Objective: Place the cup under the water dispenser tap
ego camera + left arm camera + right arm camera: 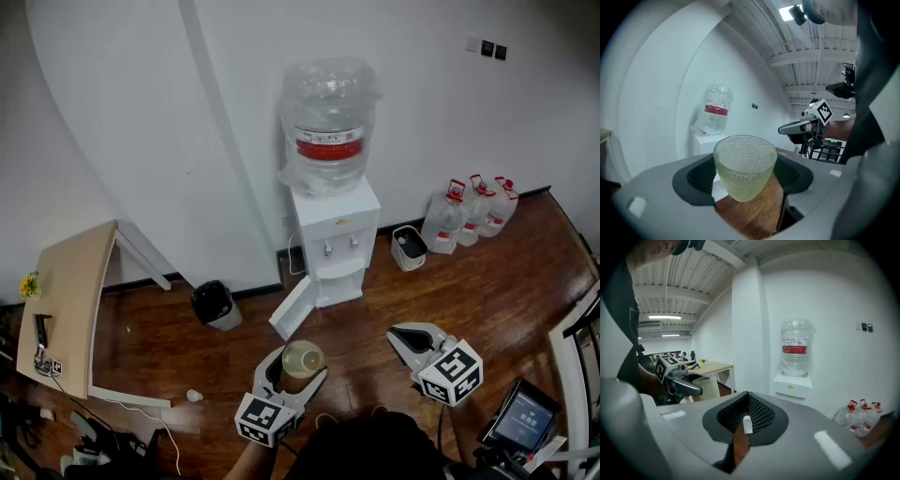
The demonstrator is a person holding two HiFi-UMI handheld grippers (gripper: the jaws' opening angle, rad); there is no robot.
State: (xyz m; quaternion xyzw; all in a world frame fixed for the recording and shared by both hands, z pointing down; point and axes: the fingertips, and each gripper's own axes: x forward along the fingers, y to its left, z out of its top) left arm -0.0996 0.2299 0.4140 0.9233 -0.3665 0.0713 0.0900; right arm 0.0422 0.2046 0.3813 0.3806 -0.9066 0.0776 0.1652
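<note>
Head view | left hand-held gripper (298, 370) clamps cup (302, 358) | right hand-held gripper (401, 339) closed | bottle label (328, 148) red, unreadable

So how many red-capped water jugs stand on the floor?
3, side by side against the wall right of the water dispenser: left jug, middle jug, right jug. Another may be hidden behind.

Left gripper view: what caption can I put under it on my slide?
Left tongs grip a bumpy clear cup, facing the water dispenser across the room.
</note>
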